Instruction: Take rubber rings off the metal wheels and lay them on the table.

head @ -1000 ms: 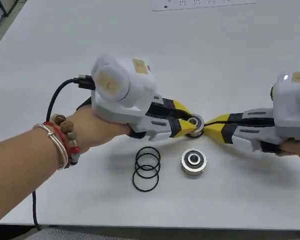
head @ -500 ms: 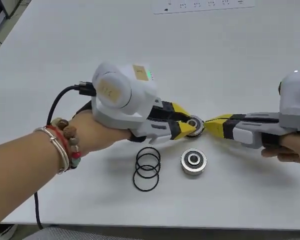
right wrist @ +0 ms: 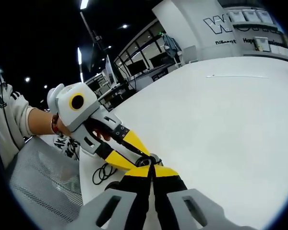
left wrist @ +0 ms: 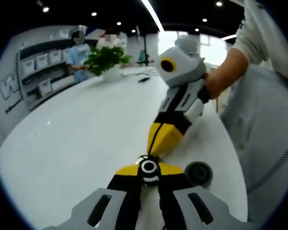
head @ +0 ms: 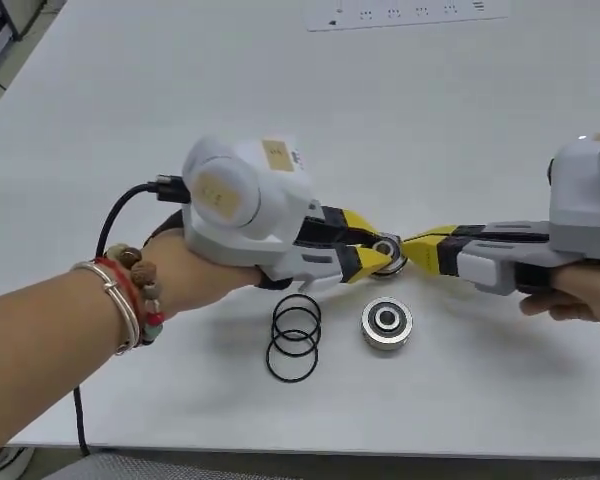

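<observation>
My left gripper (head: 376,252) clamps the metal wheel (head: 389,246) near the tabletop's (head: 430,120) front edge, and my right gripper (head: 416,249), tip-to-tip on its right, is pinched narrow on the rubber ring (left wrist: 153,141).

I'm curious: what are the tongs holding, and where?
Left tongs clamp a metal wheel by its rim; right tongs seem to pinch its rubber ring.

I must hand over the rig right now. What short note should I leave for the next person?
Left gripper: shut on a metal wheel.
Right gripper: shut, apparently pinching that wheel's rubber ring at its tip.
Done: three loose rings lie overlapping on the table.
Left: pull this ring free and lay it down. Then check the second wheel beside them; whether it carries a ring cannot be told.
</observation>
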A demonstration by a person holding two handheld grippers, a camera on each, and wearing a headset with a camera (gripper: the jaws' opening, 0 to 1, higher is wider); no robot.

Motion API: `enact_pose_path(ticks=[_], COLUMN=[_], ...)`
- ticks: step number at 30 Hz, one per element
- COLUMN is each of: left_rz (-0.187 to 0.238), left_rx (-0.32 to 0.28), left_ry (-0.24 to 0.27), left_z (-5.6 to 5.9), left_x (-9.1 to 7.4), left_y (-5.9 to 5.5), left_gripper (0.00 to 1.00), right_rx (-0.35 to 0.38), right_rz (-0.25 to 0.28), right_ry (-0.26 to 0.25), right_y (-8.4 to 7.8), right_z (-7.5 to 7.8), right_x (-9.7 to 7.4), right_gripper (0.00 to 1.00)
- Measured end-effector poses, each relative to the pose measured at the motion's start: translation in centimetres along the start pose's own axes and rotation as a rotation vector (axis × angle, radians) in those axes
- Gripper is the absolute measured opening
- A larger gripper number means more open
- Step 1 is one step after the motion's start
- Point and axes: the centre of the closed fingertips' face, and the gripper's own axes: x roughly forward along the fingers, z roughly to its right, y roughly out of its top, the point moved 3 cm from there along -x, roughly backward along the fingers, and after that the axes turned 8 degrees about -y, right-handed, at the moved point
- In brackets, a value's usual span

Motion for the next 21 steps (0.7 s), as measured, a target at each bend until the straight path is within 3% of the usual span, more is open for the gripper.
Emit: enact_pose_path(ticks=[10, 21], left_rz=[-0.002, -0.021], left_rx=[-0.002, 0.023], left_ry=[0.005, 0.008], left_z=[-0.06, 0.13], left_x=[0.00, 0.06], left_y=[0.08, 0.21], left_gripper=[0.14, 0.14], right_rx=[-0.041, -0.022], right_rz=[0.001, 0.000], right_ry=[-0.005, 0.005], right_y=[-0.05, -0.08], right_z=[-0.07, -0.21], right_x=[-0.02, -0.22], right_gripper=[0.00, 0.00])
